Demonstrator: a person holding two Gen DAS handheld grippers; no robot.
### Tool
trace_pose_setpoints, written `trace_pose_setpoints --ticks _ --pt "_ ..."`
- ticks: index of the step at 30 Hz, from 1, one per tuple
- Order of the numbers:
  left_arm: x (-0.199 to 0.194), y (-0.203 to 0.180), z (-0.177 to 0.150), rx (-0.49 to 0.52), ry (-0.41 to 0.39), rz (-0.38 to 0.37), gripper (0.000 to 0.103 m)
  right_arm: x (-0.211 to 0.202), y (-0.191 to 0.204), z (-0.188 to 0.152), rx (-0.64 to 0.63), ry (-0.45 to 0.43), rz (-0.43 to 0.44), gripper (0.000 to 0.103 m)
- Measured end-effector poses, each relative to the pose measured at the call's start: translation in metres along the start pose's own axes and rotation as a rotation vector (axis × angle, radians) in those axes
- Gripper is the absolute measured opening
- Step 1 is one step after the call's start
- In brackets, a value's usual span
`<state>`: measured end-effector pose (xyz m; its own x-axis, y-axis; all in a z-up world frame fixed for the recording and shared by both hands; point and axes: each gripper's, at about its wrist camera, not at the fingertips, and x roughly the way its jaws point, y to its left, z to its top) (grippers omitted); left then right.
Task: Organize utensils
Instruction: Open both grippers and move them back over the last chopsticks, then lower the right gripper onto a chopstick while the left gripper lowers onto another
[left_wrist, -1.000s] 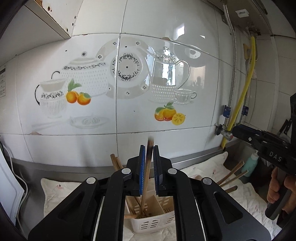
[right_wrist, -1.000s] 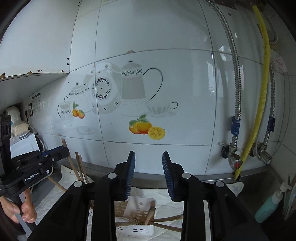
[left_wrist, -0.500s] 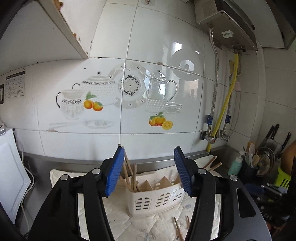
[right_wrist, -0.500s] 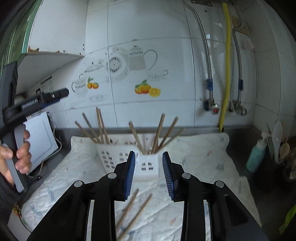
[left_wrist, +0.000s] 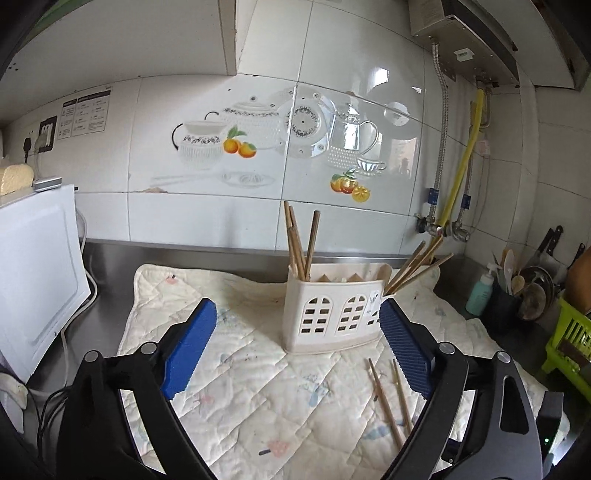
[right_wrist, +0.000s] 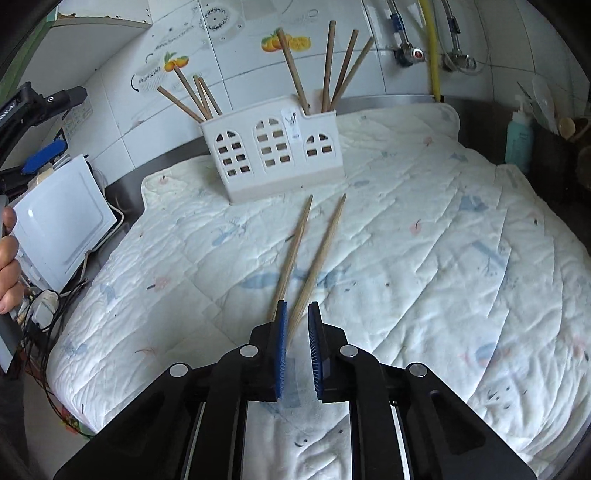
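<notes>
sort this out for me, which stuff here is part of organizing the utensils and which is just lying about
Part of the job:
- two loose chopsticks on the quilted mat
- white caddy
- chopsticks already in the caddy
- right gripper, left gripper

Lying about:
- teal bottle
- yellow hose
- green rack
- white appliance

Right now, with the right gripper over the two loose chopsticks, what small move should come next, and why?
Probably close the right gripper: the near end of one loose chopstick already lies between its open pads, on the quilted mat. The other chopstick lies just outside. The left gripper is open and empty.
</notes>
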<state>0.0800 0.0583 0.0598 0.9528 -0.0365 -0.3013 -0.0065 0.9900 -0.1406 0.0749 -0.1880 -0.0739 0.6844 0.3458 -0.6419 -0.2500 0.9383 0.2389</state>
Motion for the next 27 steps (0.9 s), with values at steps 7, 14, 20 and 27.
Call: trace_pose_setpoints --ticks 7,14,20,27 --pt "-0.009 0.017 -0.024 0.001 -0.001 0.031 0.096 0.016 0.007 -0.003 0.056 0.024 -0.029 0.010" --pt "-0.005 0.026 -0.038 0.015 0.029 0.033 0.097 0.031 0.011 -0.001 0.080 0.068 -0.088 0.010" --pt "-0.004 0.032 -0.051 0.003 0.061 0.039 0.097 0.035 0.017 -0.003 0.053 0.068 -0.131 0.009" --pt "-0.004 0.032 -0.069 -0.032 0.125 0.010 0.097 0.030 0.014 -0.002 0.002 0.053 -0.161 0.007"
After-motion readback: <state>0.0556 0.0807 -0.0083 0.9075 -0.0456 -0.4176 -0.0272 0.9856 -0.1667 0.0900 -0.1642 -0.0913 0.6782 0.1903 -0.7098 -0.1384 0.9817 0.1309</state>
